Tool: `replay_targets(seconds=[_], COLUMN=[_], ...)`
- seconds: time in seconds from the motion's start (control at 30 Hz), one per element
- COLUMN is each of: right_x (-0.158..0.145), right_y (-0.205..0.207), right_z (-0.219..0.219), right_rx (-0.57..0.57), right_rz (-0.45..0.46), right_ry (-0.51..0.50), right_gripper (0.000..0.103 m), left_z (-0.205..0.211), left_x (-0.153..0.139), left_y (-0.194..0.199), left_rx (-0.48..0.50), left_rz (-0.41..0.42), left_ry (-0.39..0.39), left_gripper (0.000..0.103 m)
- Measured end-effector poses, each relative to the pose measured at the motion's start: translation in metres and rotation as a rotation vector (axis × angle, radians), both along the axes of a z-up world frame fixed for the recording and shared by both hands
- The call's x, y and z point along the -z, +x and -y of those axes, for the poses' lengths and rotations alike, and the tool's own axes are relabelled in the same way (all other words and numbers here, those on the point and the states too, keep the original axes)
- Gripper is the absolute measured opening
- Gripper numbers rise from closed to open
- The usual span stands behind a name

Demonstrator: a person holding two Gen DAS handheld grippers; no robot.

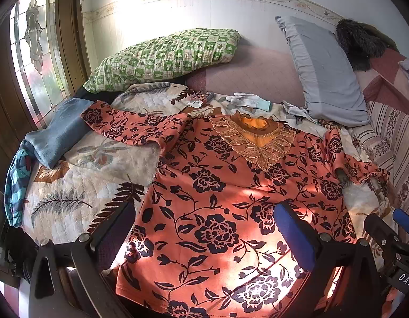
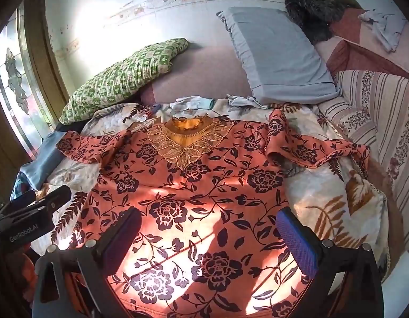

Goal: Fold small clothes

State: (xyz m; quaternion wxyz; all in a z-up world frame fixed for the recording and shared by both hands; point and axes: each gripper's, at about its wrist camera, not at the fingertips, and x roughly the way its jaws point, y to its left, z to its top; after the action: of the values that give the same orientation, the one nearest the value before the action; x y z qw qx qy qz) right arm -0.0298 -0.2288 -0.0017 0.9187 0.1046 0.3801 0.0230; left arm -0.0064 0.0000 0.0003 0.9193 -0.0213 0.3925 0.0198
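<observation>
Left tool and right tool both gape apart above the orange floral blouse, holding nothing; green pillow lies beyond.

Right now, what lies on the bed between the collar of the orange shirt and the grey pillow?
A pair of white gloves and a crumpled white cloth lie there on the quilt, beyond the shirt collar and before the grey pillow; the right wrist view shows it best.

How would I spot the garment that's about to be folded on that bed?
Look at the bed's leaf-print quilt. Spread flat across its middle, neckline toward the pillows, lies the orange floral blouse. Unlike the plain blue folded cloth at the left edge, it is covered in dark roses and has a gold lace collar.
</observation>
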Motion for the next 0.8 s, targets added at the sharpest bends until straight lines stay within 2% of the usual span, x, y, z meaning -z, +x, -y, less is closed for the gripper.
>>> replay_targets(seconds=[0.8], right_x=[-0.0093], right_y=[0.0002], right_z=[-0.0038], right_rx=[0.013], right_rz=[0.020], right_ry=[-0.053], right_gripper=[0.103], left_z=[-0.0025], left_x=[-0.0029], left_y=[-0.0018], left_rx=[-0.014], left_rz=[0.002], left_ry=[-0.010], left_gripper=[0.103])
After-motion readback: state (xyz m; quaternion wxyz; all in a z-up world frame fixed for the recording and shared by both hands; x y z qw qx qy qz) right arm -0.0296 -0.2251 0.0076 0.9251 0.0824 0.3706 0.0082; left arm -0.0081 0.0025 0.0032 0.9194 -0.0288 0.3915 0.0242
